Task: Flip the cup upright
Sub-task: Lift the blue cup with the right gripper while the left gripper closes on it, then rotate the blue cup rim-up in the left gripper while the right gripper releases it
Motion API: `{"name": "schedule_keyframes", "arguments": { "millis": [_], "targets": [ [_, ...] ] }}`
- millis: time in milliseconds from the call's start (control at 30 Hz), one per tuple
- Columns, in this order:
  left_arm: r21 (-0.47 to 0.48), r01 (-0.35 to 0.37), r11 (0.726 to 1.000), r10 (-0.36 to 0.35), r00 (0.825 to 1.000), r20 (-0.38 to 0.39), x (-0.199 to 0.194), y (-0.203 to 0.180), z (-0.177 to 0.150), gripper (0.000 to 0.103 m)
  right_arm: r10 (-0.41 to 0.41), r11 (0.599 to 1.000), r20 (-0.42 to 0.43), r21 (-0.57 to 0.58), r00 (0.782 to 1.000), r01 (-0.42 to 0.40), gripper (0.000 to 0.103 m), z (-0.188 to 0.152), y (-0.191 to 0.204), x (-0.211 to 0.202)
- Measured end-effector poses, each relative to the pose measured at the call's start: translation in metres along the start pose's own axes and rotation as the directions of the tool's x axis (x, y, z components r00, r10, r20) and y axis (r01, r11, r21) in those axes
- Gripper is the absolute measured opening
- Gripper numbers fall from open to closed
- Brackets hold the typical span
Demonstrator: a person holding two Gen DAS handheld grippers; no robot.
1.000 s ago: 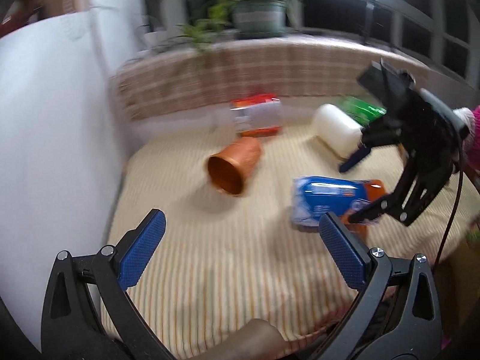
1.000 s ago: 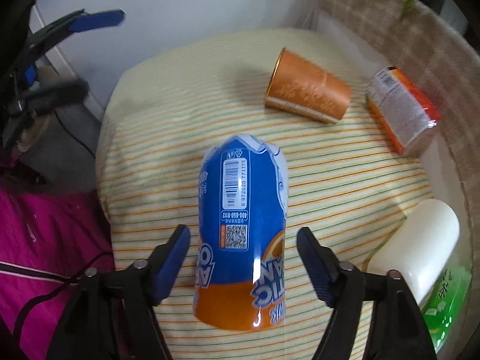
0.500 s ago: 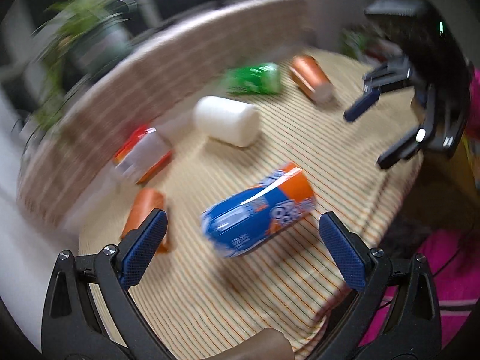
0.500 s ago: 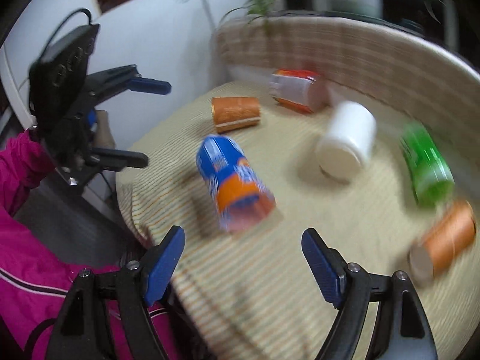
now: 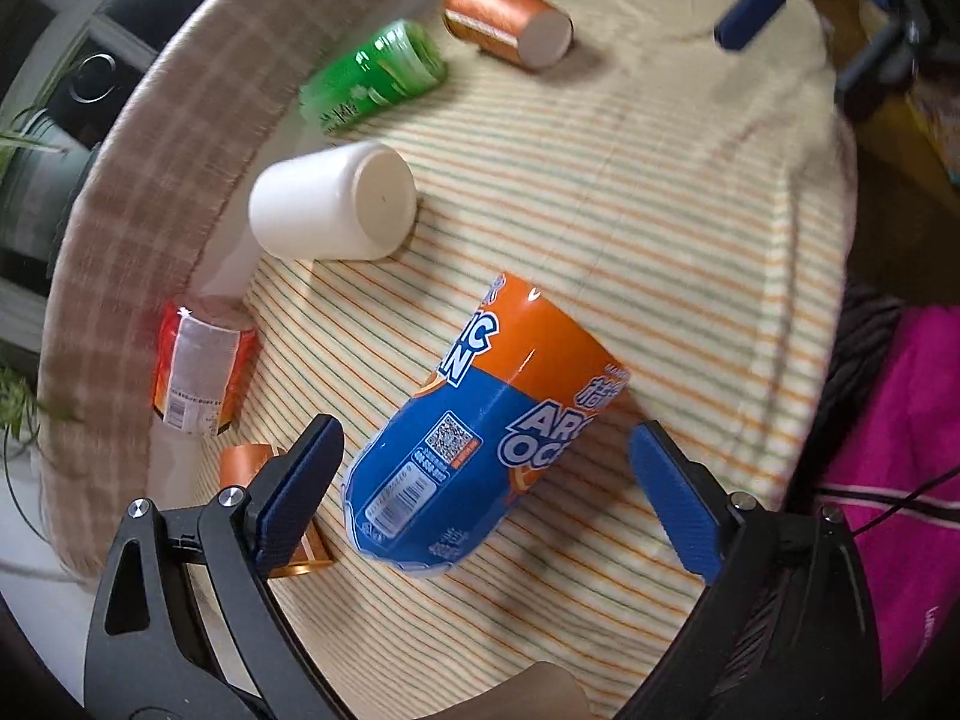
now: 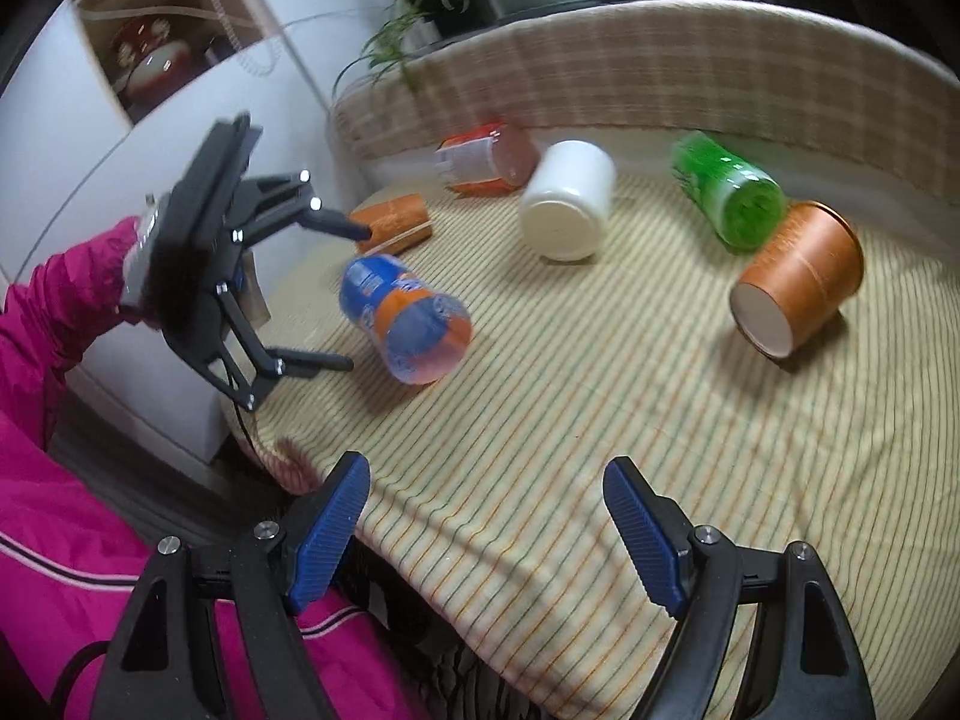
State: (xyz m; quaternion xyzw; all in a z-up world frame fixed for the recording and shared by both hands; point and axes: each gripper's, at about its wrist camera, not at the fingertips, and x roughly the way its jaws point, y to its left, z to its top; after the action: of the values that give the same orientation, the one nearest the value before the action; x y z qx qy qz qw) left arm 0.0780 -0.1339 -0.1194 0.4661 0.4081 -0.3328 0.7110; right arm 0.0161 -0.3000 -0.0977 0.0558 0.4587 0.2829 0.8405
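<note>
A blue and orange cup lies on its side on the striped tablecloth. My left gripper is open, its fingers on either side of the cup's blue end, apart from it. In the right wrist view the same cup lies at the table's left, with the left gripper open around its far end. My right gripper is open and empty above the table's near edge, well away from the cup.
Other cups lie on their sides: a white cup, a green cup, a big orange cup, a small orange cup, a red cup. A woven rim borders the far side.
My left gripper has swung over and come down close around the blue and orange cup. My right gripper has pulled back from that cup toward the table's near edge.
</note>
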Motion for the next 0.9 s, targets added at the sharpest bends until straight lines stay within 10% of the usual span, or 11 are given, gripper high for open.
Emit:
{"name": "schedule_keyframes", "arguments": {
  "millis": [533, 900],
  "targets": [
    [0.063, 0.046, 0.997, -0.041, 0.996, -0.080, 0.041, 0.000, 0.018, 0.083, -0.014, 0.995, 0.008, 0.102, 1.000, 0.013, 0.082, -0.013, -0.028, -0.002],
    [-0.185, 0.072, 0.980, -0.063, 0.997, 0.050, 0.026, 0.038, 0.006, 0.074, -0.003, 0.991, 0.011, 0.131, 1.000, 0.002, 0.082, -0.011, -0.030, 0.004]
  ]
}}
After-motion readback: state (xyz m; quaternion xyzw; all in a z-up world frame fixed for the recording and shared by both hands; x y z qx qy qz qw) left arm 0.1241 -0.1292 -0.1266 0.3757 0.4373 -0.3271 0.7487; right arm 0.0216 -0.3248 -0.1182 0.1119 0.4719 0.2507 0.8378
